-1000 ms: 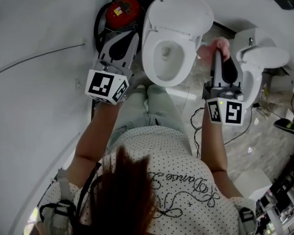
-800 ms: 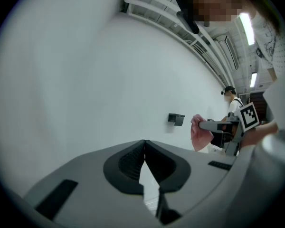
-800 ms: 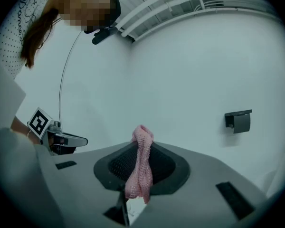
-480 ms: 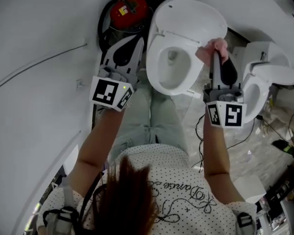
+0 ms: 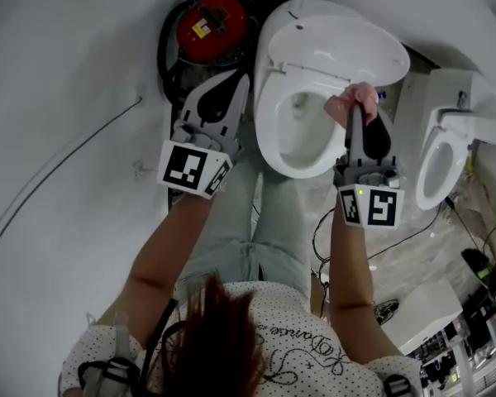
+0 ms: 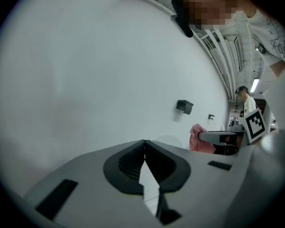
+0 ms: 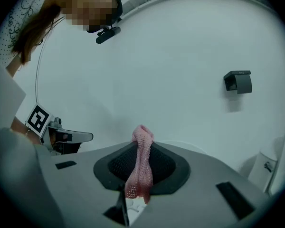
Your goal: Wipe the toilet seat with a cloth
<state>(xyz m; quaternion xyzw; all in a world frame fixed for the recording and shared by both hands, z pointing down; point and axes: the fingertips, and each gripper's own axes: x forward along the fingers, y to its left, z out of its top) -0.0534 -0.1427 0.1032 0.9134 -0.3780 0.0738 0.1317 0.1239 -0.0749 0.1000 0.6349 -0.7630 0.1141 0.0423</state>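
Observation:
A white toilet with its lid raised stands ahead of me; its seat (image 5: 273, 131) rings the open bowl. My right gripper (image 5: 353, 112) is shut on a pink cloth (image 5: 352, 100), which bunches out past the tips over the seat's right rim. In the right gripper view the pink cloth (image 7: 139, 167) runs pinched between the dark pads and hangs below them. My left gripper (image 5: 241, 79) is shut and holds nothing, hovering just left of the bowl. In the left gripper view its jaws (image 6: 144, 144) meet, and the pink cloth (image 6: 198, 137) shows at the far right.
A red round device (image 5: 211, 21) in a black frame sits on the floor left of the toilet. A second white toilet (image 5: 450, 151) stands to the right. Cables (image 5: 397, 238) trail over the floor. A black wall-mounted holder (image 7: 238, 82) shows in the right gripper view.
Both grippers have moved forward toward the toilet. The right gripper has carried the pink cloth from beside the bowl to over the seat's right rim.

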